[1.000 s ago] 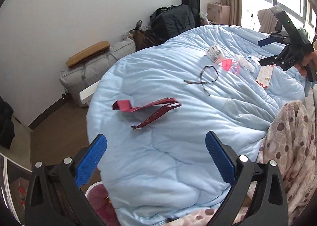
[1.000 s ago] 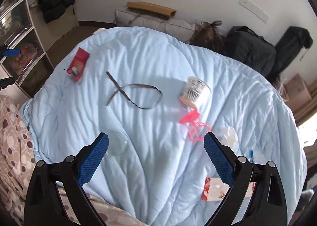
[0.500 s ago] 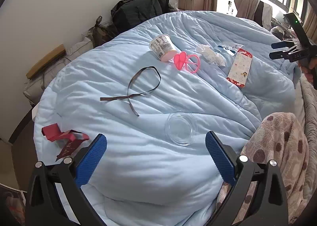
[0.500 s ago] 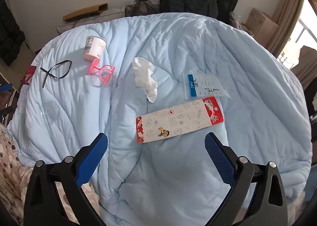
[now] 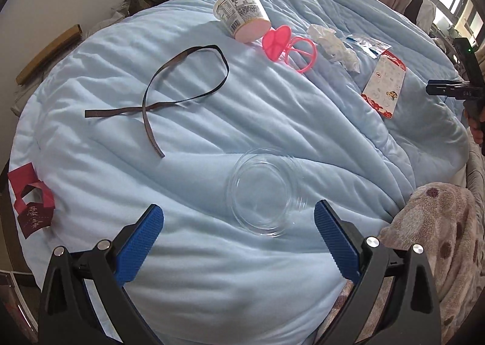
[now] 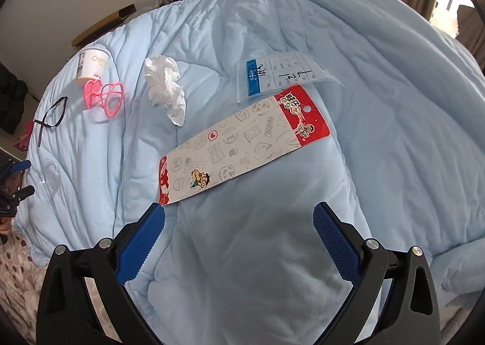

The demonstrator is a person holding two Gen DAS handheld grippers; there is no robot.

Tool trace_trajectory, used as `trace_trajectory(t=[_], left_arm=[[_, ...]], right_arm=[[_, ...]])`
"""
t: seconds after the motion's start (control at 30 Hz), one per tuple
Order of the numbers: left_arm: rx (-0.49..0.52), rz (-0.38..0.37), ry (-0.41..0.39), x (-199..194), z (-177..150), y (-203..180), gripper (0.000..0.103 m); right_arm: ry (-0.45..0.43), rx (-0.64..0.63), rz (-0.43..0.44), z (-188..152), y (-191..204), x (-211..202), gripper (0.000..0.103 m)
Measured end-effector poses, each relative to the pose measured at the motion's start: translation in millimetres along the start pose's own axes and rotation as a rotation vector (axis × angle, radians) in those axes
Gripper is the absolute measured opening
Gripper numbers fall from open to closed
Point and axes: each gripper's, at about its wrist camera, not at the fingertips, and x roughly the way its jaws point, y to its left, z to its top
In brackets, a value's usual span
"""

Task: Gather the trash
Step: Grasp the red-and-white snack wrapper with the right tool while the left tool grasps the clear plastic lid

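the left tool (image 5: 239, 239) hangs low over the near edge of the bed (image 5: 272, 108), its jaws spread wide and holding nothing. the clear lid (image 5: 262, 190) lies just ahead of it at 12 o'clock, flat on the quilt, so the tool looks lined up to take that piece first. the lid's thin rim sits in a soft fold, and a pinch on the rim probably calls for one finger sliding under it.

the right tool (image 6: 238, 236) is likewise spread apart and empty, poised over the bed's other side. the card (image 6: 242, 145) lies flat just ahead of it, its near corner almost at the left finger (image 6: 142, 239) at 11 o'clock. a clear bag (image 6: 282, 78) sits touching the card's far end, and a tissue (image 6: 165, 87) lies beside both at 10 o'clock.

the rest of the trash is spread across the quilt, well apart: a cup (image 5: 241, 13) on its side with a pink ring (image 5: 289, 46) touching it, a brown ribbon (image 5: 178, 87), and red paper (image 5: 31, 202) at the bed's edge at 9 o'clock from the left tool, where it could slip off. the quilt between the pieces is bare, so each tool has open room to come down. a spotted blanket (image 5: 436, 233) bunches at 3 o'clock of the left tool. no bin shows in either view.
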Motion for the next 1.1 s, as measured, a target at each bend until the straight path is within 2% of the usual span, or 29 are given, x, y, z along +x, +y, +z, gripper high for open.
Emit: trace_trajectory(t=[0.13, 0.3, 0.57, 0.77, 0.83, 1.1], left_arm=[[-0.008, 0.005, 0.036, 17, 1, 5, 0.098], [0.003, -0.002, 0.042, 29, 3, 5, 0.098], [0.018, -0.015, 0.047, 45, 12, 4, 0.098], [0.001, -0.037, 0.027, 50, 13, 8, 0.098], [-0.007, -0.051, 0.010, 48, 12, 8, 0.098], [-0.017, -0.116, -0.038, 31, 9, 9, 0.096]], right_arm=[[0.014, 0.059, 0.046, 4, -14, 17, 0.096], [0.010, 0.118, 0.096, 12, -23, 33, 0.096], [-0.029, 0.127, 0.110, 32, -20, 53, 0.094], [-0.046, 0.129, 0.140, 43, -12, 64, 0.077], [-0.051, 0.124, 0.144, 46, -9, 66, 0.068], [-0.056, 0.129, 0.192, 51, -5, 65, 0.054]])
